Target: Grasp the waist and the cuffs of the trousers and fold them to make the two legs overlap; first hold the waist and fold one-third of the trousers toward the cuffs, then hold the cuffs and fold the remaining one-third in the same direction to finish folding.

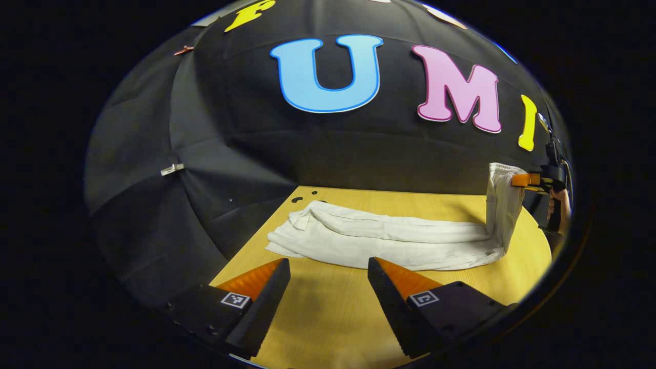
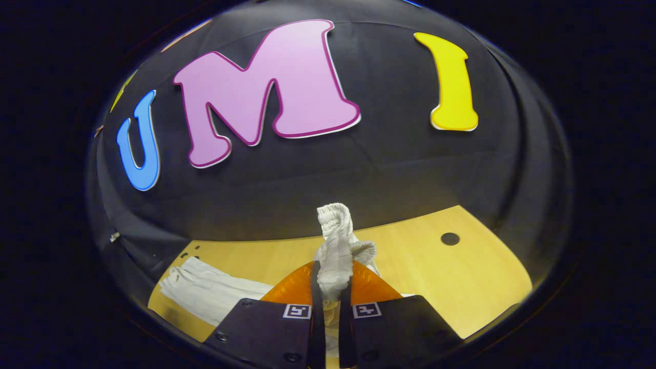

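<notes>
The left gripper [image 1: 328, 287] hovers with its fingers apart over the table [image 1: 328, 318], the white trousers [image 1: 379, 238] lying stretched just ahead of it. The right gripper [image 2: 330, 287] is clamped on the trousers' gathered waist [image 2: 334, 246], lifting that end upright off the table.

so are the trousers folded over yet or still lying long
Still long: the trousers stretch across the table, only one end lifted, pinched in the right gripper.

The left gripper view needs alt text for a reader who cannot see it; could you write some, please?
White cloth trousers lie lengthwise on a light wooden table, one end lifted upright by the right gripper. The left gripper hovers open above bare table in front of them.
</notes>
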Motion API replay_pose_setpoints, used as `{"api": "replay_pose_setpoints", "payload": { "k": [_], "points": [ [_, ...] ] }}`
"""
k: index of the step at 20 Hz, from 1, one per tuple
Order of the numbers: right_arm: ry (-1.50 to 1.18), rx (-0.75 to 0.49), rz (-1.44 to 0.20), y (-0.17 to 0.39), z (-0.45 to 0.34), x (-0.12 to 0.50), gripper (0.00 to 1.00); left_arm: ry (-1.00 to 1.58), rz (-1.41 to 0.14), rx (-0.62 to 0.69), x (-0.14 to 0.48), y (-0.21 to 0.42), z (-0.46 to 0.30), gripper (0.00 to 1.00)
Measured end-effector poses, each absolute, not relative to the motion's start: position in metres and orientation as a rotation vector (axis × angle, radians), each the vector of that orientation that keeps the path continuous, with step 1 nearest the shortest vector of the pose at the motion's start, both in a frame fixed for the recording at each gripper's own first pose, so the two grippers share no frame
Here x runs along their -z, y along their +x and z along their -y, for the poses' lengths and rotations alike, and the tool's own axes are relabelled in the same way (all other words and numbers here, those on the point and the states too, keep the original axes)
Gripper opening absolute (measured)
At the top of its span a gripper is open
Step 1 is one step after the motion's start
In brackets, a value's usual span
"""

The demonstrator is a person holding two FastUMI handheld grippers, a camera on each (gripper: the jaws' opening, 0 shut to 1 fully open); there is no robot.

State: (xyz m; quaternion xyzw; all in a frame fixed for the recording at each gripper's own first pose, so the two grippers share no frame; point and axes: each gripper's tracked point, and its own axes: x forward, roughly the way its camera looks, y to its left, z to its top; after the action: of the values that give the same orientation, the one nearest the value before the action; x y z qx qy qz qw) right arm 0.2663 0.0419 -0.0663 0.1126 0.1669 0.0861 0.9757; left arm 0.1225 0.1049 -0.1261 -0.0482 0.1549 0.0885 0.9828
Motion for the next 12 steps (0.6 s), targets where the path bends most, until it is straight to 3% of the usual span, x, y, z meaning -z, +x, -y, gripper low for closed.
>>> {"api": "replay_pose_setpoints", "payload": {
  "k": [5,10,12],
  "points": [
    [0.230,-0.274,-0.329,0.246,-0.112,0.091,0.14,-0.175,-0.281,-0.149,0.146,0.142,-0.127,0.97],
    [0.212,-0.339,-0.393,0.219,-0.166,0.143,0.15,-0.235,-0.259,-0.204,0.173,0.191,-0.173,0.97],
    [0.206,-0.360,-0.420,0.205,-0.184,0.160,0.22,-0.280,-0.292,-0.253,0.193,0.212,-0.198,0.98]
  ]
}}
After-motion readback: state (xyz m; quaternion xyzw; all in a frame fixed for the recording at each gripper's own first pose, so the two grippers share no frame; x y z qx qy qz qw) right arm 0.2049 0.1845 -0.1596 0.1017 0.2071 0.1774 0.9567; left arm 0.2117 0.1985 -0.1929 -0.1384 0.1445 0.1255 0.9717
